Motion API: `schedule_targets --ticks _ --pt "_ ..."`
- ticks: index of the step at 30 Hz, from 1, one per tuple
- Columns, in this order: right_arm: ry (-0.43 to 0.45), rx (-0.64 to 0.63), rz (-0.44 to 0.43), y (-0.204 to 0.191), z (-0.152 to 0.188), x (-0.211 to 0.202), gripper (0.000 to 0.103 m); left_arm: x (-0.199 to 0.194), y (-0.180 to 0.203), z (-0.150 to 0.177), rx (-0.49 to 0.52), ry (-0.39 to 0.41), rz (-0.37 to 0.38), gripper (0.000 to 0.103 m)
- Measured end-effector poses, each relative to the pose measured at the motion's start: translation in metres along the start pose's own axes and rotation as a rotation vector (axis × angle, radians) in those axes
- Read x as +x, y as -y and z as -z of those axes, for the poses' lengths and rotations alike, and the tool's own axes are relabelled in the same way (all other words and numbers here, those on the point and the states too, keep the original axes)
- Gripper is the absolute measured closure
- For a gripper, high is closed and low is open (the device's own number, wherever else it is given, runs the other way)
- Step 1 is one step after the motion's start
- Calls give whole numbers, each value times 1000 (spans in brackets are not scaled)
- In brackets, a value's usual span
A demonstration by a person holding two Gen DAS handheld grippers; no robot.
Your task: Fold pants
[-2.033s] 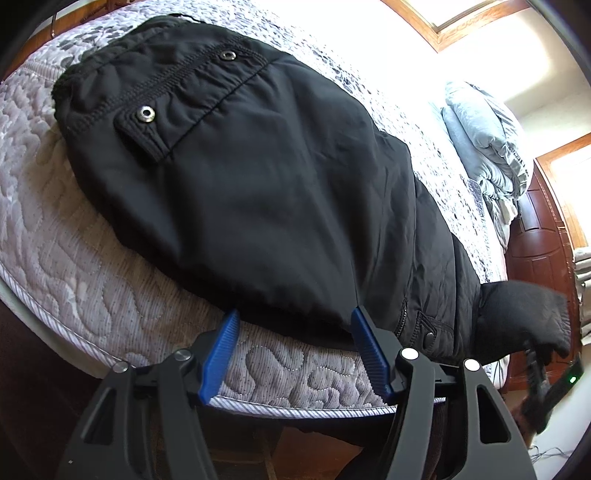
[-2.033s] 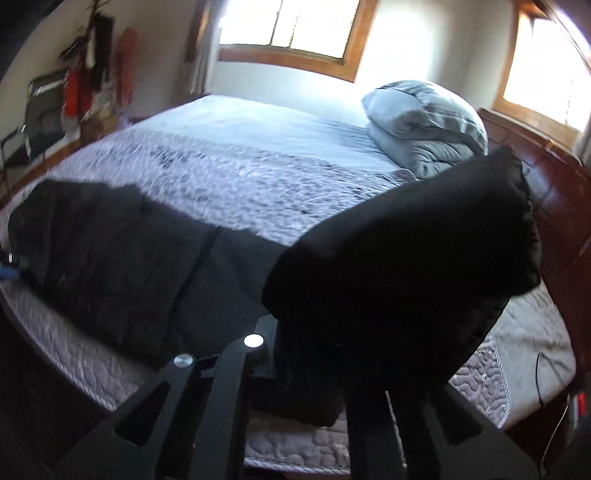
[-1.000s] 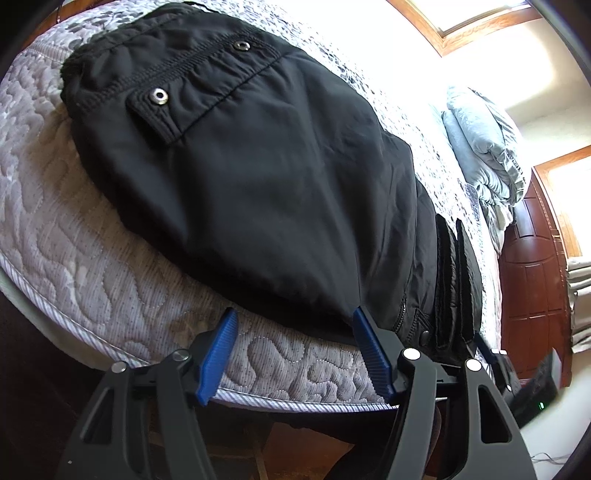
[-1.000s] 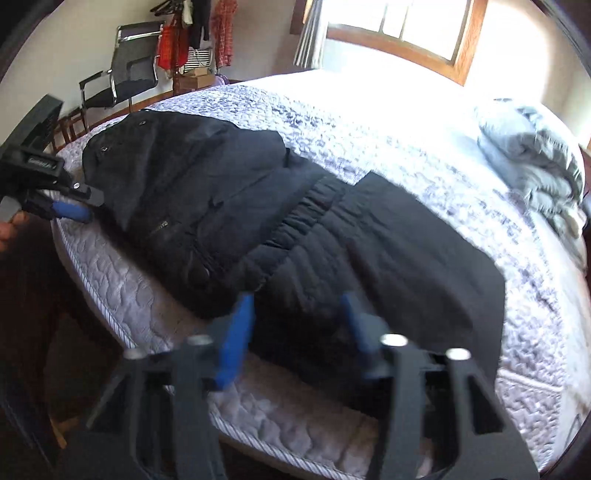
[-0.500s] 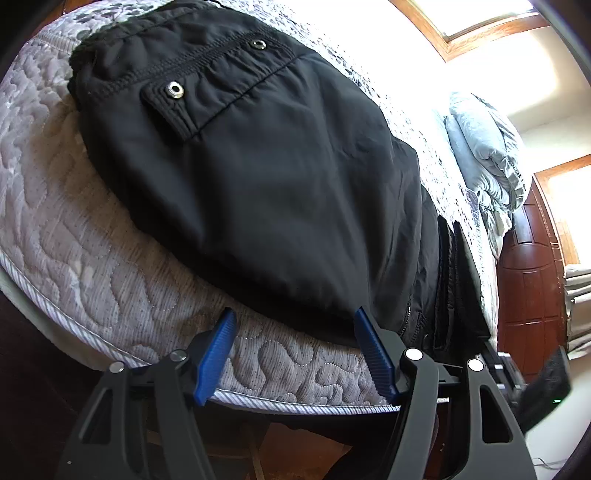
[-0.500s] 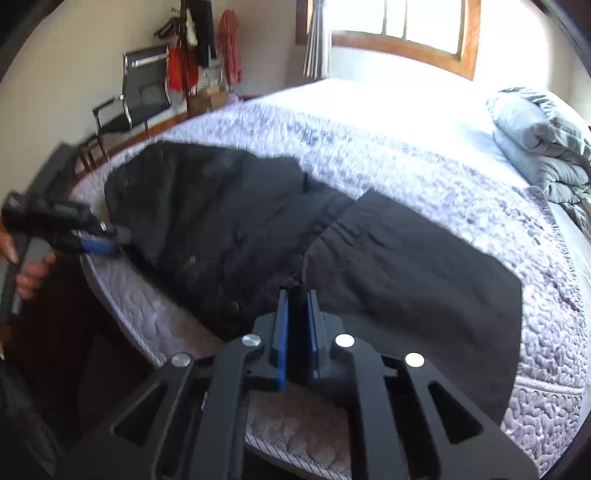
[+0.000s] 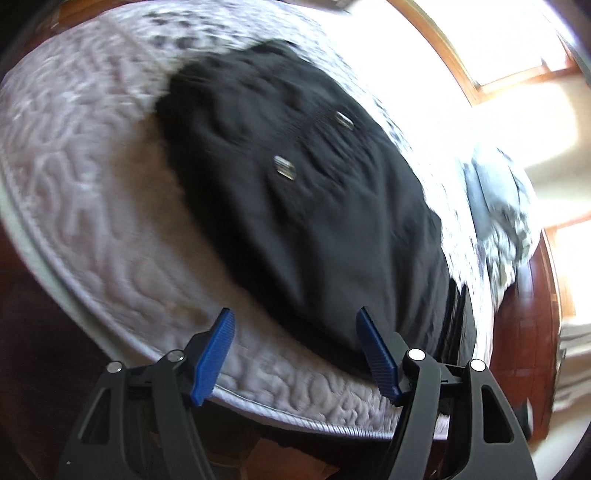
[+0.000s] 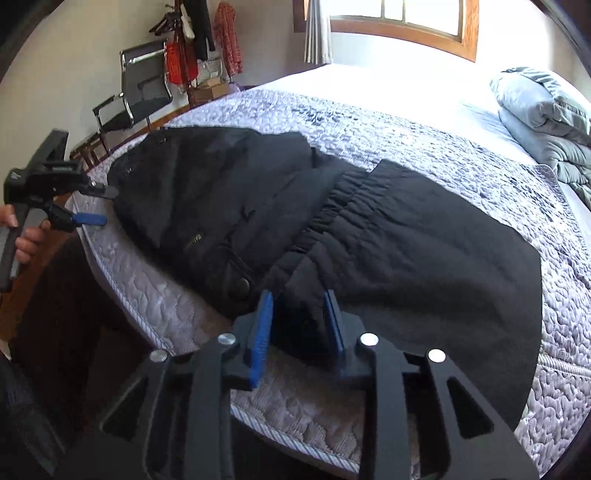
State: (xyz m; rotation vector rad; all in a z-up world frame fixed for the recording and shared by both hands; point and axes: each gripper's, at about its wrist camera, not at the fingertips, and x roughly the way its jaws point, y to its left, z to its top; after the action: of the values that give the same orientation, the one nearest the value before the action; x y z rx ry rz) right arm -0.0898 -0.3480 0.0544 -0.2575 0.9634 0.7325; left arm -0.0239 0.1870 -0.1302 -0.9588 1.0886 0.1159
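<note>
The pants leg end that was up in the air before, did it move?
Yes. The leg end has come down and now lies flat across the pants on the mattress, short of the folded blanket.

Your bed (image 8: 424, 125), its quilted grey mattress bare, fills the room beneath a wood-framed window (image 8: 402, 22). A folded blue-grey duvet (image 8: 546, 122) sits at right; a black chair (image 8: 136, 92) and what seem to be hanging clothes (image 8: 199, 40) line the far wall.
</note>
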Motion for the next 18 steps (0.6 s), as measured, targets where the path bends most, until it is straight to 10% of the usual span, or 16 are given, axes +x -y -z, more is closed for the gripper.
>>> schedule_targets --ticks 13,18 --pt "39 99 70 25 10 -28 72 15 -40 -42 -204 2 140 37" --pt "17 106 85 28 13 -23 72 22 -43 -45 -220 6 206 67"
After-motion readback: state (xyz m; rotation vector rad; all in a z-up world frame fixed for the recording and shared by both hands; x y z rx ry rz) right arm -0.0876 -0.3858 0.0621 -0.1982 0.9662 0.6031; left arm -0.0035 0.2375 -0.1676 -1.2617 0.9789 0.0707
